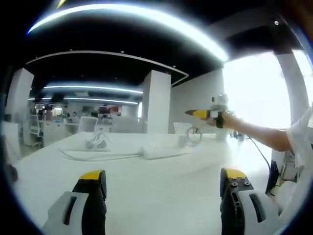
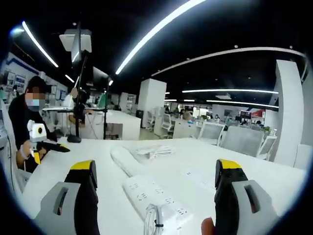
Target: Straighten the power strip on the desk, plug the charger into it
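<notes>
power strip [image 2: 155, 198] — cable end cut off

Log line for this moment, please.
left gripper: open, empty | right gripper: open, above power strip | charger: not identified | plugging: not started

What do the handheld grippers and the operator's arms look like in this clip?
Both the left gripper and the right gripper have two black jaws with yellow tips, mounted in light grey housings with slots. Where the right gripper reaches into the left gripper view, a dark strap circles the wrist, and the person wears a white short sleeve.
</notes>
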A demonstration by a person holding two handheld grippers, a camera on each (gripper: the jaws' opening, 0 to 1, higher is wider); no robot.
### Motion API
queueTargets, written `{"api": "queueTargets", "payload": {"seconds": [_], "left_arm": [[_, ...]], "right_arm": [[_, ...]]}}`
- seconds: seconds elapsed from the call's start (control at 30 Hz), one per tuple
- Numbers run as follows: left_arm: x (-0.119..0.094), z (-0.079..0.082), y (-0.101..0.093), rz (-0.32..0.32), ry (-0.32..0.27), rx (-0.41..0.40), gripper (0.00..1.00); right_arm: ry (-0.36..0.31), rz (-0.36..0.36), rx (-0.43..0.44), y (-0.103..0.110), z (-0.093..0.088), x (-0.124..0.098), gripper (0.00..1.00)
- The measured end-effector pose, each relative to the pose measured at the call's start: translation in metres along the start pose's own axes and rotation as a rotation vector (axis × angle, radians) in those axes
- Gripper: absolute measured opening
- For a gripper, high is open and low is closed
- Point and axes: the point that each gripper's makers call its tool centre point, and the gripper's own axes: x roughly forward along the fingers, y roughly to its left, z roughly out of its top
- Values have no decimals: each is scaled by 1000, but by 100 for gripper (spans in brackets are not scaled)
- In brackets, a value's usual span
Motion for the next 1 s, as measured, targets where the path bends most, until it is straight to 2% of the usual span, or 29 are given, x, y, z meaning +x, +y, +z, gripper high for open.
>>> {"api": "queueTargets", "payload": {"seconds": [0.3,0.67,1.0], "left_arm": [[0,-1,-1,-4,2,1,99],[2,-3,-2,-9,6,0,99],[2,-3,-2,-8,5,-2,99]], "right_arm": [[-33,14,3,5,11,-2,100],[-8,6,-3,8,6,-11,100],[-30,-28,27,2,8,-27,100]]}}
